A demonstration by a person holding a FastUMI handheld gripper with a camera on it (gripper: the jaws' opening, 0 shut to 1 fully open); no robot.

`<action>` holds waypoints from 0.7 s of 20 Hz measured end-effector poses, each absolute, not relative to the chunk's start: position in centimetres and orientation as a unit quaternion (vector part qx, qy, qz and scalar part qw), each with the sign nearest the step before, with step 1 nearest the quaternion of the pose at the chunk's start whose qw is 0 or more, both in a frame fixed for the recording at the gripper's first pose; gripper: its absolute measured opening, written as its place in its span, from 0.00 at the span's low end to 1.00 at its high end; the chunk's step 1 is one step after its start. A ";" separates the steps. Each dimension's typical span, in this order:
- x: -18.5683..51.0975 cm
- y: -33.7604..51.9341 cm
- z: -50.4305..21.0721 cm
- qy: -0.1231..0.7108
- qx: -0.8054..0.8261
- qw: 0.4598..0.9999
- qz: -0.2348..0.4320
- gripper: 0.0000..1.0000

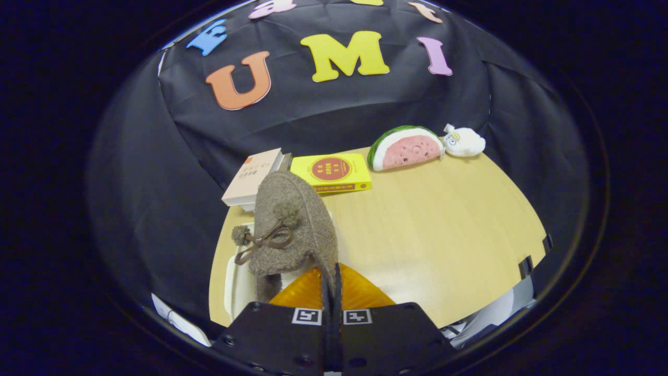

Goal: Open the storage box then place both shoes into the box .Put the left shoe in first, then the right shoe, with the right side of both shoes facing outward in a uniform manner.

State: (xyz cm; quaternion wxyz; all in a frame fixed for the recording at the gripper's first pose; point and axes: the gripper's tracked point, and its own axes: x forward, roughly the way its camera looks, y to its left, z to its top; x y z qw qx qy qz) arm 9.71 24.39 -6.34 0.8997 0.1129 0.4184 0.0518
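Tabletop (443, 235) wooden, pale. White storage box (237, 282) sat at near left edge. Brown fuzzy shoe (297, 224) hung over box, heel pinched in gripper (331, 284), fingers nearly together on it. Two books (292, 175) lay at far left corner; watermelon plush (404, 149) and small white toy (464, 142) at far edge.

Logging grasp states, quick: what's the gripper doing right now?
Gripper: jaws closed together, pinching the rear edge of the fuzzy brown shoe and holding it up above the white storage box.
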 end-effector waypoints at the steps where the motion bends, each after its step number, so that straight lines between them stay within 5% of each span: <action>1: 9.9 25.2 -7.0 0.422 0.118 0.897 0.055 0.00; 9: 9.9 26.1 -11.9 0.442 0.111 0.890 0.025 0.01; 14: 10.0 26.1 -11.6 0.419 0.128 0.898 0.034 0.13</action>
